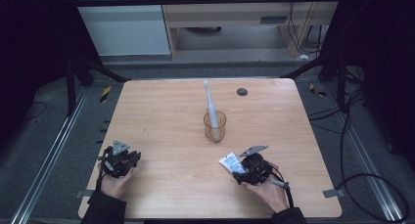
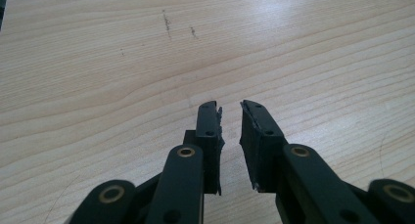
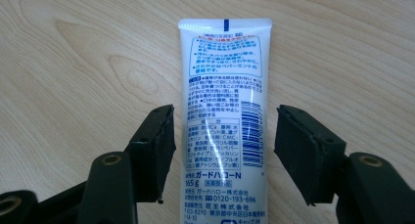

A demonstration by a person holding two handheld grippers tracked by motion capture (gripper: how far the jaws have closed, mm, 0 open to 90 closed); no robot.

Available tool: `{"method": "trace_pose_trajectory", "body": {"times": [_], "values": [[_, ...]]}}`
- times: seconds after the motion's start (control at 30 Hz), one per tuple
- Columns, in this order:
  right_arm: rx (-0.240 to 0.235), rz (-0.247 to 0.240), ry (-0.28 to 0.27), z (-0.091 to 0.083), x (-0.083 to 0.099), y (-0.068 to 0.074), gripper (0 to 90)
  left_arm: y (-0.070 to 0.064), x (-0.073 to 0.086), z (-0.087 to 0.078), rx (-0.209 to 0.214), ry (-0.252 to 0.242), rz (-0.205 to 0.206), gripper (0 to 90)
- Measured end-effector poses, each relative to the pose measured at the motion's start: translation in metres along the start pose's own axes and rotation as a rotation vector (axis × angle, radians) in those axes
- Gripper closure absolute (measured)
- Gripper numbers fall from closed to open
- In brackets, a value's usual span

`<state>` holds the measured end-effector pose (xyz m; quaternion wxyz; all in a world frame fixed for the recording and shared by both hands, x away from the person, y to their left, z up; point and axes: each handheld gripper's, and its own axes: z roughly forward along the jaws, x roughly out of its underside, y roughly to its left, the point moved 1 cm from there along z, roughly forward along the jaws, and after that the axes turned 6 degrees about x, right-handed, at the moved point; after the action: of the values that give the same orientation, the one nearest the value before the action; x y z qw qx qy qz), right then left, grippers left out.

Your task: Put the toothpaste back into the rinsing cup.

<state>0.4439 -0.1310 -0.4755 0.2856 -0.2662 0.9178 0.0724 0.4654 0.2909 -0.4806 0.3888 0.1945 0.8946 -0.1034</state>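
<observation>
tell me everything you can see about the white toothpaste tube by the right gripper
The white plastic toothpaste tube lies flat on the light wooden table, back side up, with blue printed text, a barcode and a red-bordered label near its flat crimped end, which points away from the right gripper. It looks full and smooth. Its body sits between the open black jaws with a gap on each side. In the high view it is just in front of that gripper, near the amber glass cup.

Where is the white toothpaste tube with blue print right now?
The white toothpaste tube lies flat on the wooden table, between the open jaws of the right gripper; in the high view it sits near-right, just in front of the amber glass cup.
</observation>
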Motion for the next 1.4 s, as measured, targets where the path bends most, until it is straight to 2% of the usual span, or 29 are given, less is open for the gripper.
{"method": "trace_pose_trajectory", "body": {"times": [0.2, 0.67, 0.87, 1.17, 1.27, 1.4], "values": [[-0.005, -0.002, 0.046, 0.005, 0.000, 0.000, 41.4, 0.000, 0.000, 0.000, 0.000, 0.000, 0.000, 76.9], [-0.010, -0.004, 0.103, 0.014, 0.000, 0.000, 46.4, 0.000, 0.000, 0.001, 0.003, 0.003, -0.001, 77.1], [-0.010, 0.006, 0.092, 0.009, -0.001, -0.001, 61.0, 0.000, 0.000, 0.001, 0.001, 0.005, 0.003, 77.3], [-0.038, 0.021, 0.068, 0.004, -0.002, -0.002, 66.9, -0.001, 0.000, 0.000, 0.001, 0.003, 0.006, 77.5], [-0.050, 0.023, 0.036, 0.000, -0.003, -0.003, 67.3, -0.001, 0.000, 0.000, 0.001, 0.003, 0.007, 77.5], [-0.065, 0.043, -0.035, -0.008, -0.006, -0.007, 67.5, -0.001, 0.000, 0.000, 0.000, 0.002, 0.006, 77.5]]}}
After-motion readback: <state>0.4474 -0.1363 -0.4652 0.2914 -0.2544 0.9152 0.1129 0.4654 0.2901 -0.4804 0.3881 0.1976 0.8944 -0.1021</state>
